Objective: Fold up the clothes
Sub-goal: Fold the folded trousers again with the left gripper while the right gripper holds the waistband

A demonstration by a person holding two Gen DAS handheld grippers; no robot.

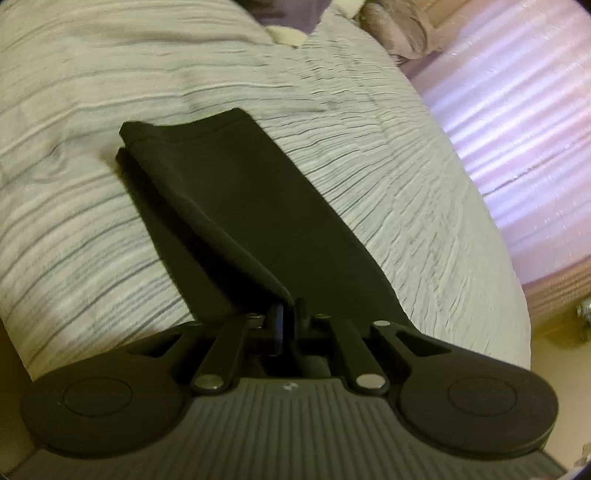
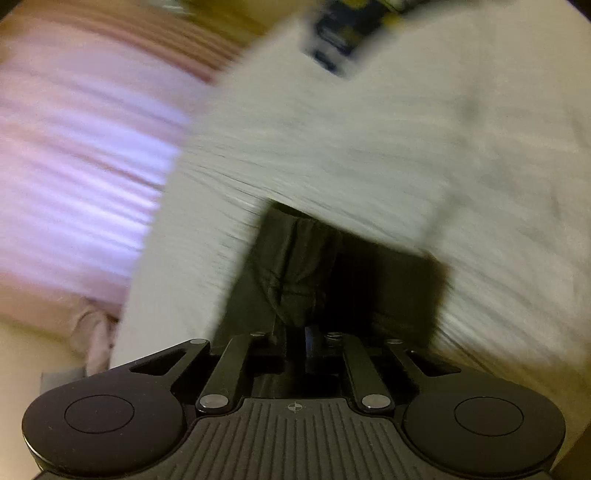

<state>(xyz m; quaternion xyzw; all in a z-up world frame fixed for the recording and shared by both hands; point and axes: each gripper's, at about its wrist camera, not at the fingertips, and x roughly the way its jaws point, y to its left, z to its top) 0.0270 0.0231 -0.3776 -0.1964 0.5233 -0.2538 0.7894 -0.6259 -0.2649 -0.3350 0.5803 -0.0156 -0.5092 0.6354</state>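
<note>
My left gripper (image 1: 289, 312) is low over the near edge of the bed (image 1: 92, 221), pointing along the mattress and tilted down a little. Its jaws are pinched nearly together on the near end of the black garment (image 1: 236, 206), a fold of cloth rising straight into the narrow gap. From there the garment runs away from me and to the left, long and narrow, lying doubled on the striped cover, far hem flat. Pink curtain (image 1: 517, 110) to the right, a grey cushion (image 1: 399, 29) at the top.

My right gripper (image 2: 297, 334) also points forward over the bed, view badly motion-blurred. Jaws are drawn close on a bunched, wrinkled bit of the same black cloth, which hangs just ahead of the tips and spreads right as a dark patch on the cover. Something blue and yellow (image 2: 343, 40) at the top, too blurred to identify.
</note>
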